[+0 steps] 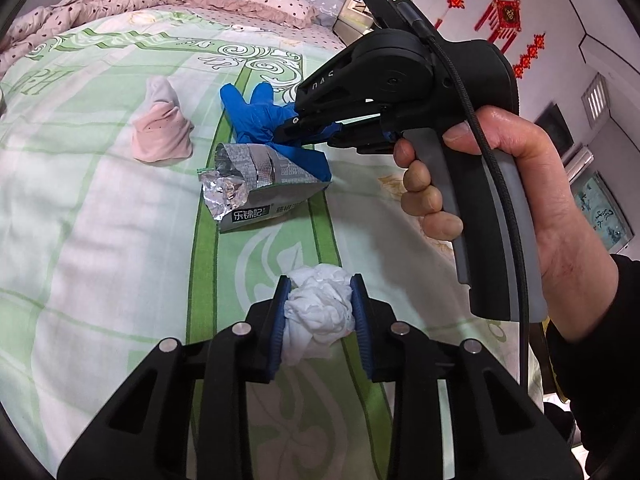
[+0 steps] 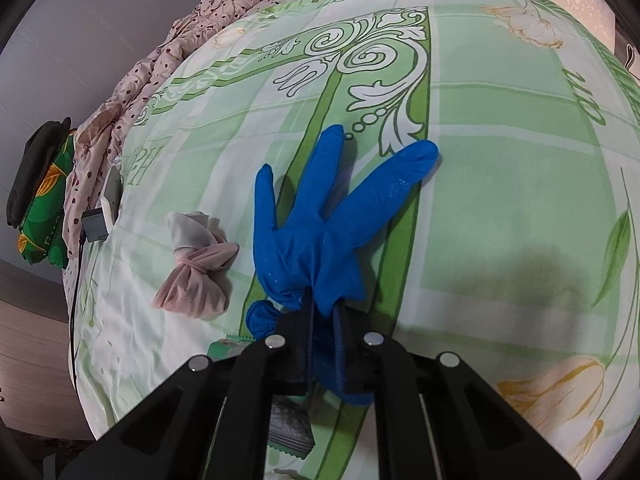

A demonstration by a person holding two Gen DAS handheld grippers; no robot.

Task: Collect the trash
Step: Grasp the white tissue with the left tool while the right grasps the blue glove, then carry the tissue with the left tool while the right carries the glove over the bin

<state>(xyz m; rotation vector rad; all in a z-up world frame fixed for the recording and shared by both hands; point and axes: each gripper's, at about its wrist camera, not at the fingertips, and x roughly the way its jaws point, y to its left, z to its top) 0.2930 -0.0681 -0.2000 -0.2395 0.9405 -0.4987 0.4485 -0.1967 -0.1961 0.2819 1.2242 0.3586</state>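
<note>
Left wrist view: my left gripper [image 1: 318, 306] is clamped on one crumpled white tissue [image 1: 318, 312]. Ahead on the green patterned bedsheet [image 1: 100, 208] lie one foil snack wrapper [image 1: 256, 184], one pink sock bundle [image 1: 162, 132] and one blue glove [image 1: 256, 114]; a hand [image 1: 532, 208] holds my right gripper [image 1: 286, 133], closed on that glove.

Right wrist view: the right gripper [image 2: 322, 320] pinches the glove's [image 2: 320, 216] cuff. One sock bundle [image 2: 196, 264] lies to its left; a spotted pink quilt [image 2: 120, 120] edges the bed.

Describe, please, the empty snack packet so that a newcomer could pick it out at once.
On the green-and-white bedspread, follow the darker green stripe to the middle of the bed. The snack packet lies there, just nearer than the blue glove. Unlike the soft things around it, it is a torn-open pouch with a shiny silver foil lining.
</note>
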